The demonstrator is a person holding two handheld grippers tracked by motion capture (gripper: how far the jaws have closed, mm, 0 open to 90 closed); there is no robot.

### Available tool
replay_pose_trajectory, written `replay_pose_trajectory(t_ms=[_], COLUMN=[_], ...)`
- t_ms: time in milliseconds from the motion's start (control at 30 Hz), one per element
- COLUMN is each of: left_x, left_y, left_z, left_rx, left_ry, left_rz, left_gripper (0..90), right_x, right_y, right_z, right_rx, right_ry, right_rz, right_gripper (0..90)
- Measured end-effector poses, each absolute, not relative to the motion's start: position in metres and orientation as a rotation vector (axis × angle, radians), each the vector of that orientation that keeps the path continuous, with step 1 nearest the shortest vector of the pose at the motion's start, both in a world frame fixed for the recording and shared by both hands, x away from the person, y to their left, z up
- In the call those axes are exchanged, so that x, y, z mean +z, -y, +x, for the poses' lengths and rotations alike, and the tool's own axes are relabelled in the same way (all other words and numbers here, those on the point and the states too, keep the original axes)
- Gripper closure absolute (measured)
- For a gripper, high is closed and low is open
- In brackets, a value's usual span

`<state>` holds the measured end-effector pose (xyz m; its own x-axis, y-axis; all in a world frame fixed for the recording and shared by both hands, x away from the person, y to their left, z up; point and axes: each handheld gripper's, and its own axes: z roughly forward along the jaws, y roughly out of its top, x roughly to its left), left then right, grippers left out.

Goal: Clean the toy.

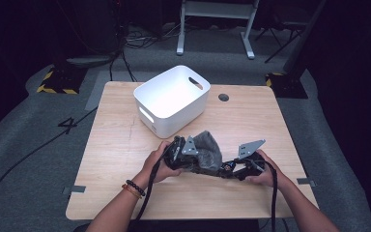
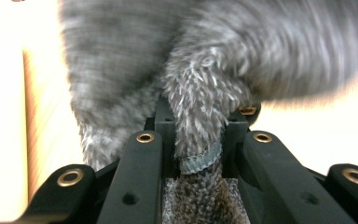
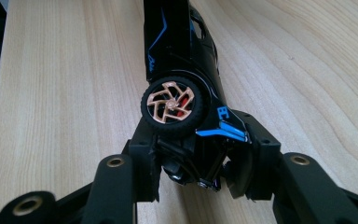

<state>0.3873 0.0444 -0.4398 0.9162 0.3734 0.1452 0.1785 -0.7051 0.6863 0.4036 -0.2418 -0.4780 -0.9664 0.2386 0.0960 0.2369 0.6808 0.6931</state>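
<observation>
At the near middle of the wooden table (image 1: 125, 159), the left gripper (image 2: 196, 140) pinches a fold of a grey furry pouch (image 2: 200, 98), the fabric bunched between its closed jaws and lifted off the tabletop. Just beside it, the right gripper (image 3: 200, 163) clamps the end of a black toy car (image 3: 182, 60) with blue trim and a copper-spoked wheel, the car lying on its side and reaching from the jaws toward the pouch. Behind both stands a white bin (image 1: 171, 100).
</observation>
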Motion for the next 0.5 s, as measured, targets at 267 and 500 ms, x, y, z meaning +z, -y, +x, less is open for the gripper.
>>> replay_pose_trajectory(t_ms=[267, 500], left_x=[-0.458, -0.452], left_y=[-0.060, -0.076], left_z=[0.385, 0.363], left_rx=[0.298, 0.269], left_ry=[-0.396, -0.311], left_rz=[2.474, 2.451], left_gripper=[75.8, 75.4], right_x=[-0.478, -0.478], right_y=[0.247, 0.247], right_z=[0.403, 0.402], right_rx=[1.186, 1.178], right_ry=[-2.874, -2.868], right_rz=[0.409, 0.422], right_gripper=[56.7, 56.7])
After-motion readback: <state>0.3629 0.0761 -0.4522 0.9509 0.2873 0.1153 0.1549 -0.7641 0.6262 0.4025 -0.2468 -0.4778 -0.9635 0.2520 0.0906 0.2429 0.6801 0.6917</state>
